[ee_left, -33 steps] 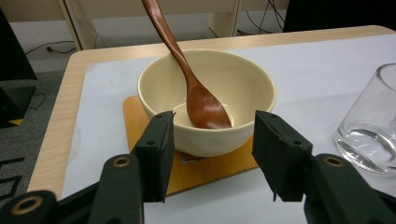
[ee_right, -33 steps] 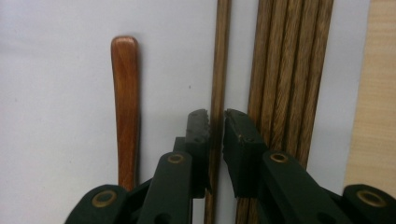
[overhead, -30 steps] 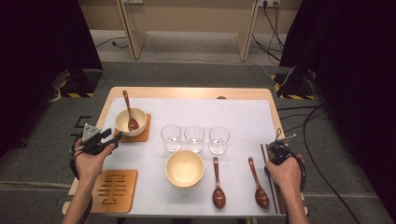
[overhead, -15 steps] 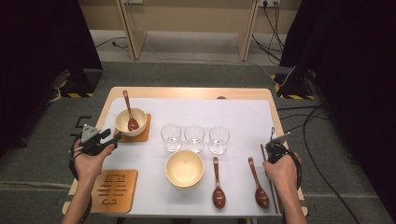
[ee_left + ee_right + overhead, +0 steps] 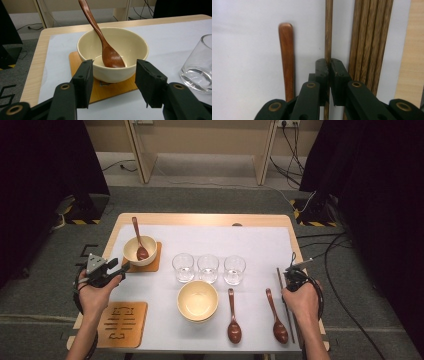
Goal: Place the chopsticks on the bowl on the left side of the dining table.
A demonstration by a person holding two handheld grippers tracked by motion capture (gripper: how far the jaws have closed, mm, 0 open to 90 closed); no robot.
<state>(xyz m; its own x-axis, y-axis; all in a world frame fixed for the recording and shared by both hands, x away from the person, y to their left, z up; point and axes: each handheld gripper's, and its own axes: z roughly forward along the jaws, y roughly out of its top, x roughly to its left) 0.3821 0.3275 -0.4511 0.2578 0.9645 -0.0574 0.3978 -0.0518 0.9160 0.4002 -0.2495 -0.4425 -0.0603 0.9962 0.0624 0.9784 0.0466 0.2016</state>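
Right tongs [image 5: 329, 65] just closing, now pinching single chopstick [image 5: 328, 30] at lower right of frame on bench [image 5: 260, 240], pickup prob. next; left tongs [image 5: 113, 75] gaping before bowl [image 5: 113, 53].

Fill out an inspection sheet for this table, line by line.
Surface: wooden table under a white sheet.
Job's things: single chopstick beside the chopstick bundle.
Clutter: bowl with spoon on a coaster, empty bowl, three glasses, two loose spoons, spare coaster.
Grippers: right gripper shut on the single chopstick; left gripper open before the bowl with spoon.
Cables: on the floor at right.
Surroundings: dark curtains, carpet.
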